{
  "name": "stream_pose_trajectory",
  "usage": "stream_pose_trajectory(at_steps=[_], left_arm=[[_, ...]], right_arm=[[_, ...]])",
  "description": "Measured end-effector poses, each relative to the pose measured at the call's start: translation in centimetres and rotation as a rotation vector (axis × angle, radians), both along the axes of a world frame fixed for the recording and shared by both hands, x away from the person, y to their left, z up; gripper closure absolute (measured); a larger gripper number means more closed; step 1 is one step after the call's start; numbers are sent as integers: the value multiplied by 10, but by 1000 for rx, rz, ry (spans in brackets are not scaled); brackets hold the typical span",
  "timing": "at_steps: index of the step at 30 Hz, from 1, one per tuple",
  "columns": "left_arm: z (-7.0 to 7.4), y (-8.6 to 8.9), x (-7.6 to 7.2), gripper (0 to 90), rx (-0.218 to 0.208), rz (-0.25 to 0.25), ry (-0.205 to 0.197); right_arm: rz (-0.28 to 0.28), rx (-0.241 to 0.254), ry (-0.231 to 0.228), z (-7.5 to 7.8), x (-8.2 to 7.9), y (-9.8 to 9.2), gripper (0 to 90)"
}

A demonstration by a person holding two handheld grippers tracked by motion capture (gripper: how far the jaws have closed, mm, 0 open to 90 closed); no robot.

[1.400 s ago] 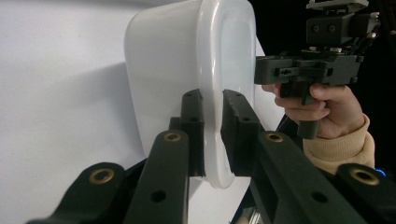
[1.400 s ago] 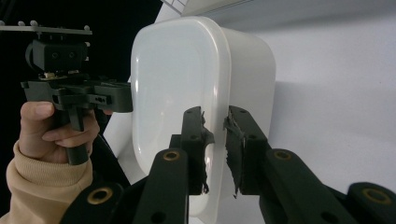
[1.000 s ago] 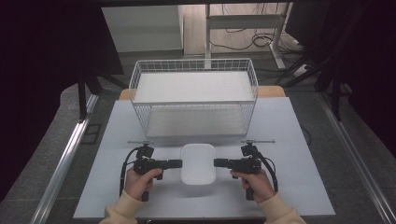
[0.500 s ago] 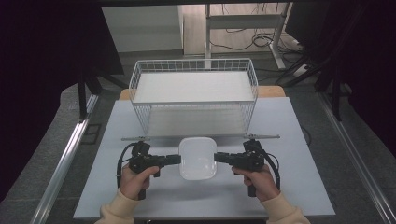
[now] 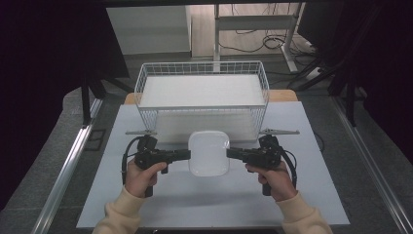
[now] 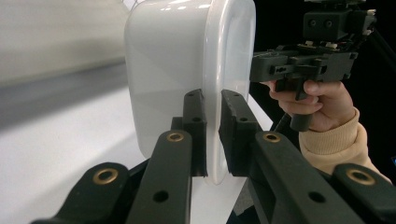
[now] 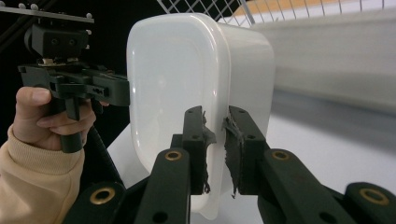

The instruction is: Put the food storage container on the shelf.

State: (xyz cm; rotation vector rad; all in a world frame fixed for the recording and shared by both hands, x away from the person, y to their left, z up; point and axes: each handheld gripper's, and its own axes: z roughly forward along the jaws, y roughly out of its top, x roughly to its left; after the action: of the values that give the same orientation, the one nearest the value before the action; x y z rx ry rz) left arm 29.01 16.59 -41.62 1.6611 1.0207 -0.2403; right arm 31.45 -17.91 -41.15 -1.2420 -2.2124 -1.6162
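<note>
1. Right now I'm holding the white tub (image 5: pixel 209 153) between my two grippers, clear of the table (image 5: pixel 311 195), just in front of the wire basket (image 5: pixel 202 92).

2. I'm keeping the left gripper (image 5: pixel 184 154) pinched on the tub's left rim; in the left gripper view its pads (image 6: pixel 195 126) are pressing the thin lip from both sides, jaws nearly closed.

3. I'm keeping the right gripper (image 5: pixel 232 153) clamped the same way on the opposite rim; in the right gripper view the worn pads (image 7: pixel 233 140) are squeezing the lip of the tub (image 7: pixel 196 93).

4. I'm judging that the next move turns on this: the basket is lying straight ahead of the tub, beyond it, with its near wall standing higher than the table, so the tub needs to go up and forward over that wall.

5. I'm seeing the tub's long axis running away from me, toward the basket, while the two grippers are gripping across its short axis, so neither hand is nearer.

6. I'm guessing both hands must travel together and level, or the tub could twist out of the thin-lip grips.
</note>
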Motion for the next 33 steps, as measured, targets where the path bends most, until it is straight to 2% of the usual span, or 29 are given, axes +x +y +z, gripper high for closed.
stream_pose_trajectory(at_steps=[11,18,33], left_arm=[[30,5,8,813,7,15,-57],[49,4,15,813,22,16,-95],[73,5,33,812,20,18,-115]], right_arm=[[12,-9,-80,34,11,6,779],[9,-5,-110,49,17,7,779],[3,-16,-147,76,32,8,777]])
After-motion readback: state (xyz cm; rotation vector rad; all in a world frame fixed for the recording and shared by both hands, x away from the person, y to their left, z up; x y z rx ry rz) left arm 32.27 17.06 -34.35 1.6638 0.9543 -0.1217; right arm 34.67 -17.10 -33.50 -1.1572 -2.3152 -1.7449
